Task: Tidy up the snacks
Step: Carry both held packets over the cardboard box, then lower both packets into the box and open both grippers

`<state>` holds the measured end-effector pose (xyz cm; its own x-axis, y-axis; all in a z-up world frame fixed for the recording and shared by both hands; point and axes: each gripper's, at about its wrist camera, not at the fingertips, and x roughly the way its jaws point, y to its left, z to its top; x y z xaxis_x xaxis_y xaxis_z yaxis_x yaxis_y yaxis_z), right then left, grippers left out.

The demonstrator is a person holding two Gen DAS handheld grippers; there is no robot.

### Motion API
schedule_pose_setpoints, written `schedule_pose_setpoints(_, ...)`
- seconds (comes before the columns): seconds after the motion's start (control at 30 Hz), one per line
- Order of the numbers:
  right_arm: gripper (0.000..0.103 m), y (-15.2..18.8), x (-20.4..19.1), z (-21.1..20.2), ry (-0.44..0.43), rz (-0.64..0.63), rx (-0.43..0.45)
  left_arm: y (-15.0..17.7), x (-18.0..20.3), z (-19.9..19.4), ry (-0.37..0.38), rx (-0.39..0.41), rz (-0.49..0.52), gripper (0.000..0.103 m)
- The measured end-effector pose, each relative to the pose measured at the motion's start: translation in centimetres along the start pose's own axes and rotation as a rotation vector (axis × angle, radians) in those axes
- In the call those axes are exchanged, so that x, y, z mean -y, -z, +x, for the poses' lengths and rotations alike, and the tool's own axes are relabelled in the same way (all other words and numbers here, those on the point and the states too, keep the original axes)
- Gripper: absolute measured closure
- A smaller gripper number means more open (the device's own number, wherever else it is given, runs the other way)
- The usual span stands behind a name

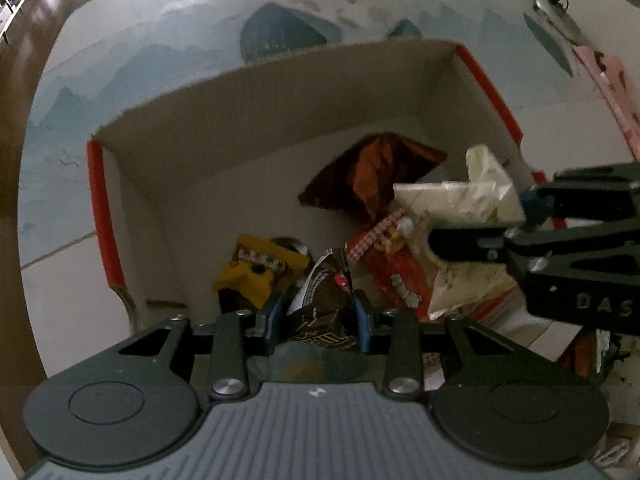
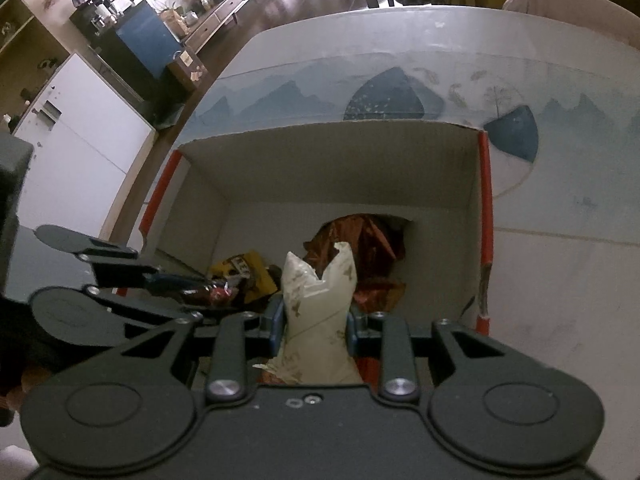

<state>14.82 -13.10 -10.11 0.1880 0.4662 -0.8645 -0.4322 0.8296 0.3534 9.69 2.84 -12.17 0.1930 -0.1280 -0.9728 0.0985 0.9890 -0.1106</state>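
Dark brown crinkled snack packet point(image 1: 320, 304) sits pinched in the left gripper point(image 1: 319, 316) jaws; only the right wrist view shows the right gripper point(image 2: 316, 326) jaws pinching the cream patterned pouch point(image 2: 316, 300).

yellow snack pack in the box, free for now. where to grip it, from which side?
Grip the yellow snack pack across its puffed middle, coming from above through the open top of the cardboard box. It lies low on the floor, the left gripper and its dark packet crowd its right, and bare floor lies to its left.
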Motion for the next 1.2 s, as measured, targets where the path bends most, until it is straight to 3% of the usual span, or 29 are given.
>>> schedule_pose_setpoints(0.37,0.072,0.0,0.0,0.2,0.021,0.001,0.0,0.4,0.5,1.1,-0.049,0.004,0.01,0.065)
schedule_pose_setpoints(0.63,0.063,0.3,-0.1,0.1,0.047,-0.004,0.004,1.2,0.6,0.9,-0.055,0.054,-0.008,0.045)
schedule_pose_setpoints(0.73,0.053,0.5,-0.2,-0.1,0.057,-0.012,0.014,1.7,0.6,0.1,-0.06,0.086,-0.006,0.045)
schedule_pose_setpoints(0.8,0.028,0.7,-0.3,-0.5,0.072,-0.021,0.034,1.9,0.5,-0.4,-0.066,0.104,-0.012,0.044)
schedule_pose_setpoints(0.87,0.017,1.0,-0.4,-1.0,0.086,-0.023,0.061,2.2,0.3,-1.1,-0.066,0.127,-0.019,0.044)
schedule_pose_setpoints(1.2,0.011,2.2,-1.8,-4.3,0.095,-0.039,0.173,4.1,0.1,-5.7,-0.074,0.264,-0.031,0.035)
